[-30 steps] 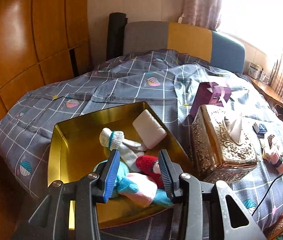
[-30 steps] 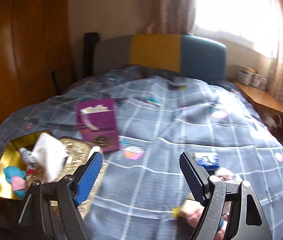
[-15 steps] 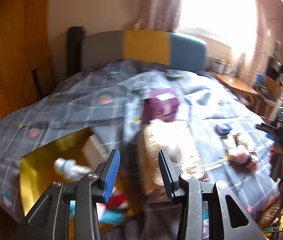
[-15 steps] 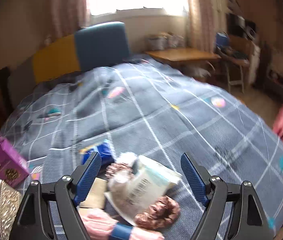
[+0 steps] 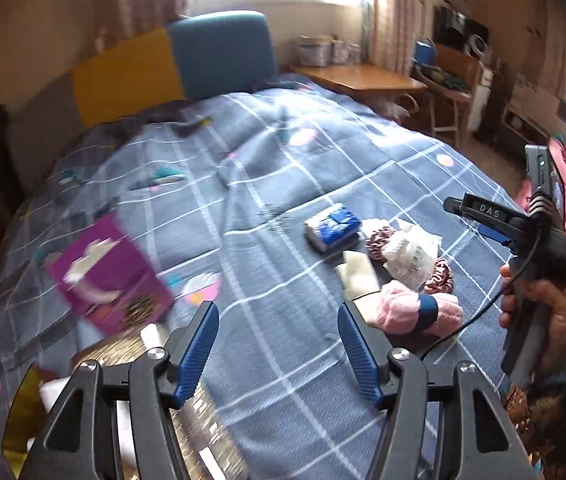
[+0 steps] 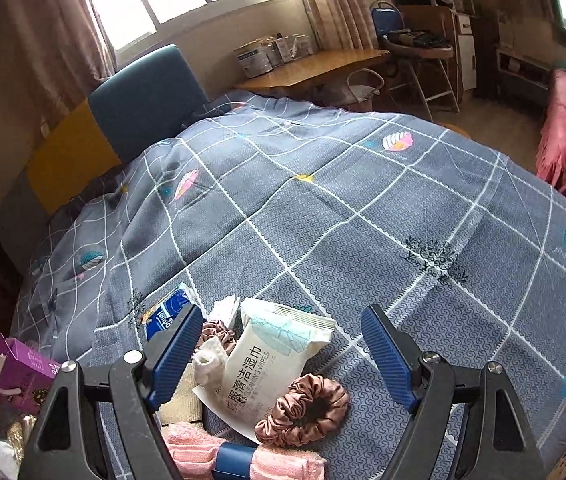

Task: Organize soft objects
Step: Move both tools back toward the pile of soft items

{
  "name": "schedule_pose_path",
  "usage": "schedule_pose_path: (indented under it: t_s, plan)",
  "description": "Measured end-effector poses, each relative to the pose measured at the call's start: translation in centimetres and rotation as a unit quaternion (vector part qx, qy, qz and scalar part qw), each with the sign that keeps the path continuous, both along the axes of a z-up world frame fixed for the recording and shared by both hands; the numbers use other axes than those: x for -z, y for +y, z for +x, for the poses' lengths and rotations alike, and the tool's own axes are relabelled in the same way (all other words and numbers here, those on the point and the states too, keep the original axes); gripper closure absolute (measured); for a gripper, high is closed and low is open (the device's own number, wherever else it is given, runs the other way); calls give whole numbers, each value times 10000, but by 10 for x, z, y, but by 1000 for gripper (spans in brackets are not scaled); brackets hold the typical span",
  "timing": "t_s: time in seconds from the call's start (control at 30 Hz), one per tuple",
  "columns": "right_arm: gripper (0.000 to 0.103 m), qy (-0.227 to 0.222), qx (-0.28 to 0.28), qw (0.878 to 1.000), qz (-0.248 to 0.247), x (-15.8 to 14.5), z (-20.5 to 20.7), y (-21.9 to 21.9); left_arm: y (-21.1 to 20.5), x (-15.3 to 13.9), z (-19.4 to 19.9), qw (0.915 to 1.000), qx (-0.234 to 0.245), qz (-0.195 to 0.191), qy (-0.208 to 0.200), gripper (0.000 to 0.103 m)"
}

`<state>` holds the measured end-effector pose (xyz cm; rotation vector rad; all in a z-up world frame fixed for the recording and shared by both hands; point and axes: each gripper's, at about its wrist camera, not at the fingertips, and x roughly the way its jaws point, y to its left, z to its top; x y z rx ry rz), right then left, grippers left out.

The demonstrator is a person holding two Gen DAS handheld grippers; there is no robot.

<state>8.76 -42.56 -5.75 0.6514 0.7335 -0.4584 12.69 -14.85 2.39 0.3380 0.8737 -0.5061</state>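
Left gripper [image 5: 277, 346] jaws just opening, wide, empty, lower centre. Right gripper [image 6: 283, 354] wide, empty, above wipes pack [image 6: 271, 356], scrunchie [image 6: 303, 410].

Smeared by motion at nine o'clock in the left wrist view: purple box [image 5: 109, 280], print unreadable. Cut off at seven o'clock by the frame edge and the left claw [image 5: 279, 350]: gold tray [image 5: 23, 408] and glittery tissue box [image 5: 203, 412]. Half hidden in the right wrist view behind a blue pad of the right claw [image 6: 279, 354]: blue tissue pack [image 6: 169, 312]. Cropped at six o'clock: pink rolled towel [image 6: 199, 454]. Tucked partly under the wipes pack [image 6: 271, 356]: white sock [image 6: 211, 362].
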Motion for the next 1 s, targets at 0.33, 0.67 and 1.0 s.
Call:
schedule_pose_path:
  t_s: [0.33, 0.67, 1.0]
  plan:
    - [20, -117, 63, 9954, 953, 15, -5, -16, -95, 73, 75, 9933, 709, 750, 523, 24]
    - [19, -315, -170, 9908, 1304, 16, -4, -14, -152, 119, 115, 9739, 1707, 1446, 389, 22]
    - [18, -399, -161, 9869, 1555, 20, -5, -18, -170, 147, 133, 9679, 2025, 1391, 525, 22]
